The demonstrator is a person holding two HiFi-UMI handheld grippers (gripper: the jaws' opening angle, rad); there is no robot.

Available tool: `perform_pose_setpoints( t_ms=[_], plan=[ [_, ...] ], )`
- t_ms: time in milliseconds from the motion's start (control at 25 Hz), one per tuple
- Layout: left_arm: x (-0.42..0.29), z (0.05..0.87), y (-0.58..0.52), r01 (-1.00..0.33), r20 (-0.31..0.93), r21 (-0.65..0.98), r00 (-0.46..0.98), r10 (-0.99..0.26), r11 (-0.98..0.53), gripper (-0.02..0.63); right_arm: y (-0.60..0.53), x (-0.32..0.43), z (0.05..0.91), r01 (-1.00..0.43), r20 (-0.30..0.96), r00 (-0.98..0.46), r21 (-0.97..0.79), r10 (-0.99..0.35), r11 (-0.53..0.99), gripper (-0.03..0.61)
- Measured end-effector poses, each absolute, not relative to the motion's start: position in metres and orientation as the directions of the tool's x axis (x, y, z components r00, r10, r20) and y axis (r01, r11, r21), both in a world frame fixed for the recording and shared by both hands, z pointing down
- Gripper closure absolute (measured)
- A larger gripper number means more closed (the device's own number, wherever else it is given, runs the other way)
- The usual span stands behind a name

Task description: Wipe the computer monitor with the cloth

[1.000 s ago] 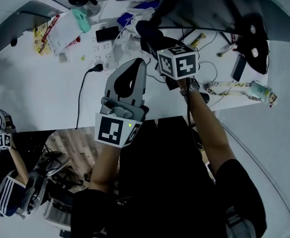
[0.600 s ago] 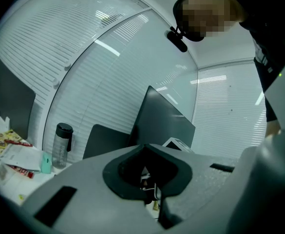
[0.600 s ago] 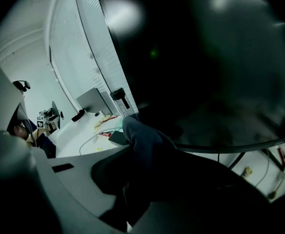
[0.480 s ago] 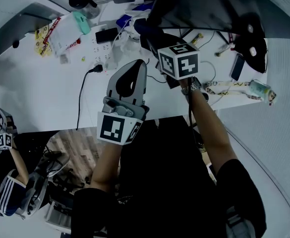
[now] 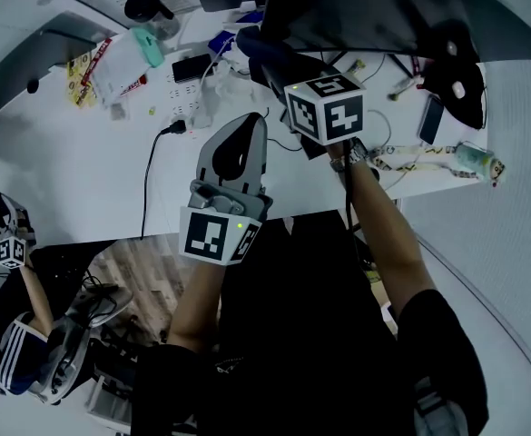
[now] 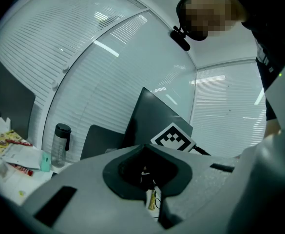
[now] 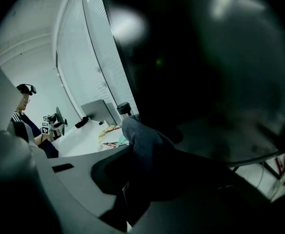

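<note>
At the monitor's [image 5: 365, 7] lower edge, the right gripper [image 5: 267, 62] is clamped on the cloth [image 7: 147, 145]. The left gripper [image 5: 250, 127] has its jaws together, empty.

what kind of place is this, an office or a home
Most likely an office or lab: a long white desk strewn with cables, a computer monitor on it, and glass walls with blinds behind.
</note>
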State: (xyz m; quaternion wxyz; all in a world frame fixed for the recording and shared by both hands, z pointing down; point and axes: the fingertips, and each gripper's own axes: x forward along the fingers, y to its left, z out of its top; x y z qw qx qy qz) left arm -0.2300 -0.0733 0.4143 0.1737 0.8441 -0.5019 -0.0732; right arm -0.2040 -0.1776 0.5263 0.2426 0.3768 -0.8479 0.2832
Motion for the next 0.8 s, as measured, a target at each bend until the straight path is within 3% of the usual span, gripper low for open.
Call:
perform_pose_setpoints(
  t_ms=[800],
  plan=[
    [-0.243, 0.376, -0.057, -0.831, -0.017, 0.344, 0.459, -0.888, -0.436, 0.607, -0.187, -0.216, 0.446, -0.771, 0.523, -0.620, -0.267, -0.585, 0.578, 0.496]
  ],
)
